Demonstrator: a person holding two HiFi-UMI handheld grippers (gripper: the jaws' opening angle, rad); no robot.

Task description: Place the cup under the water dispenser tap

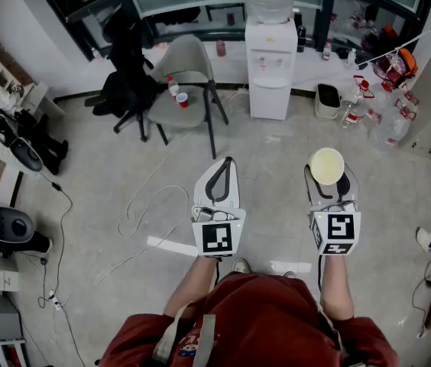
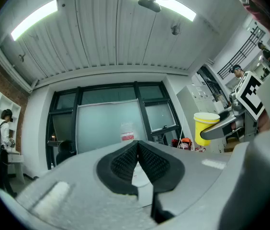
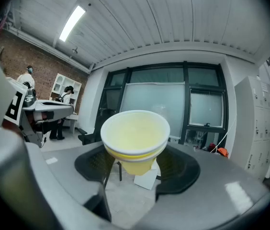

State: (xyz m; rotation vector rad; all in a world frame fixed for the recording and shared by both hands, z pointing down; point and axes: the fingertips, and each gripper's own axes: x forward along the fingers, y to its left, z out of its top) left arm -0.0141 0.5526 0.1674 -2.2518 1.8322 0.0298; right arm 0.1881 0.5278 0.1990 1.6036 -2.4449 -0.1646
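A pale yellow cup (image 1: 326,165) stands upright between the jaws of my right gripper (image 1: 328,176), which is shut on its lower body. In the right gripper view the cup (image 3: 135,138) fills the middle, white-rimmed and empty, with my right gripper (image 3: 135,166) pressing on both sides. My left gripper (image 1: 219,164) is level with it on the left, shut and holding nothing; its pads meet in the left gripper view (image 2: 137,146), where the cup (image 2: 206,127) shows at the right. The white water dispenser (image 1: 270,67) with its bottle stands far ahead against the window wall.
A grey chair (image 1: 186,75) with a red cup (image 1: 183,99) on its seat stands left of the dispenser, and a black office chair (image 1: 128,60) stands beyond it. White cables (image 1: 147,205) trail over the floor. A bin (image 1: 326,99) and water bottles (image 1: 384,121) lie to the dispenser's right.
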